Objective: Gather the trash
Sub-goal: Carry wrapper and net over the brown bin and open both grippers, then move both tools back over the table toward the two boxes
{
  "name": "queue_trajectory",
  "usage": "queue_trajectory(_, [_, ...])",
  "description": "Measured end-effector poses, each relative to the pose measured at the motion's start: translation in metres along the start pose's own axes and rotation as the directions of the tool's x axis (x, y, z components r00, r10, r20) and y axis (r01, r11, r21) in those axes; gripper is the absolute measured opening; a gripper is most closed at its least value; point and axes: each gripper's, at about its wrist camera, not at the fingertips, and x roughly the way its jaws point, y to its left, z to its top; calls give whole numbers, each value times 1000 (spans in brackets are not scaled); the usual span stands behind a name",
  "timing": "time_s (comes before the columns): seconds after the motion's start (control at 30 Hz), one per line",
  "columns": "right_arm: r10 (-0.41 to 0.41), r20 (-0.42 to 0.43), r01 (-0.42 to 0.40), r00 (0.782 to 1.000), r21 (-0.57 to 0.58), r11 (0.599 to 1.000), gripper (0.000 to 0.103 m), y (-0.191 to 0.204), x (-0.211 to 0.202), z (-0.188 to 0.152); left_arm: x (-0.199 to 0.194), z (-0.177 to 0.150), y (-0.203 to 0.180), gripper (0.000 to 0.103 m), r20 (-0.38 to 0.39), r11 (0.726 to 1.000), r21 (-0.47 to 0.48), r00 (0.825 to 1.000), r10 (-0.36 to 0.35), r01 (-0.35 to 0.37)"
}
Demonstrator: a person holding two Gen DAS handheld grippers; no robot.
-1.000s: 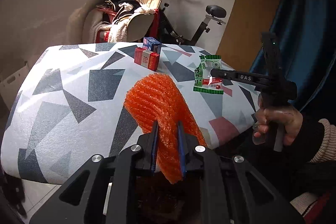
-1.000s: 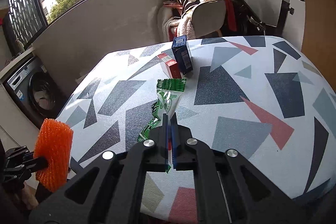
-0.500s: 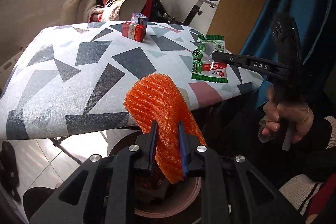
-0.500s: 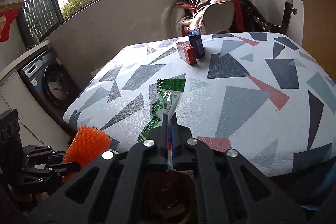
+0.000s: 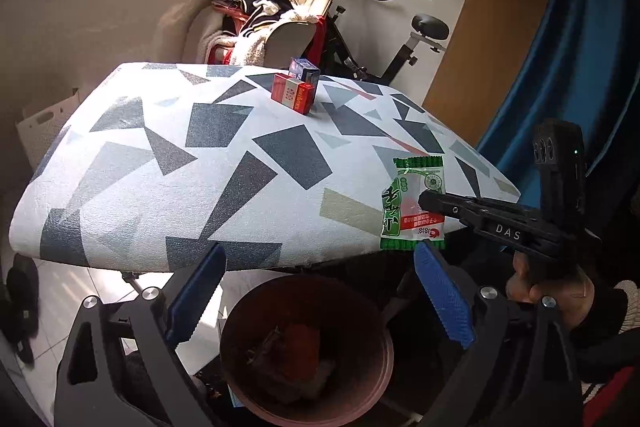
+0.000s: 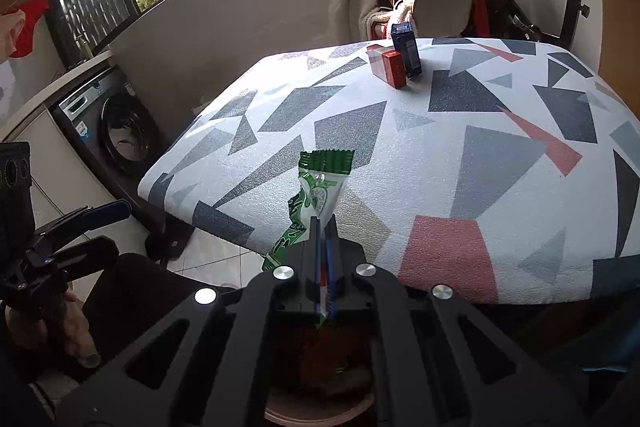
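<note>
In the left wrist view, the left hand-held gripper (image 5: 316,291) fills the bottom of the frame with its blue-padded jaws spread wide, having just been opening, and nothing sits between them. Directly below, in the lower centre, stands a round pink bin (image 5: 308,351) with an orange foam net (image 5: 298,345) lying inside among darker scraps. At the right edge the right hand-held gripper (image 5: 430,201) reaches in, pinching a green snack wrapper (image 5: 412,203) in front of the near edge of the patterned bench (image 5: 200,155). A red box (image 5: 292,93) and a blue box (image 5: 305,73) stand together at the bench's far end. In the right wrist view, the right hand-held gripper (image 6: 322,231) sits at lower centre, jaws pressed together on the green snack wrapper (image 6: 318,187), above the bin's rim (image 6: 280,417). The left hand-held gripper (image 6: 108,227) shows at the left edge, spread.
</note>
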Motion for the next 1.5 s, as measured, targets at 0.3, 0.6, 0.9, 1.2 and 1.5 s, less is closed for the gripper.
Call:
queue_trajectory(0.3, [31, -165, -49, 986, -106, 993, 7, 30, 26, -28, -18, 12, 29, 97, 50, 991, -70, 992, 116, -112])
queue_trajectory(0.6, [-25, -308, -44, 951, -216, 975, 7, 52, 53, -50, -25, 10, 50, 97, 49, 977, -133, 983, 176, -168])
queue_trajectory(0.9, [-64, -378, -34, 923, -248, 968, 7, 56, 68, -59, -21, 7, 54, 97, 31, 974, -144, 982, 184, -178])
queue_trajectory(1.2, [-81, -398, -24, 914, -251, 968, 11, 55, 74, -61, -20, 5, 55, 97, 16, 969, -159, 981, 195, -190])
queue_trajectory(1.5, [-154, -354, 61, 923, -259, 964, 94, 52, 71, -58, -18, 2, 58, 97, 7, 966, -173, 980, 198, -193])
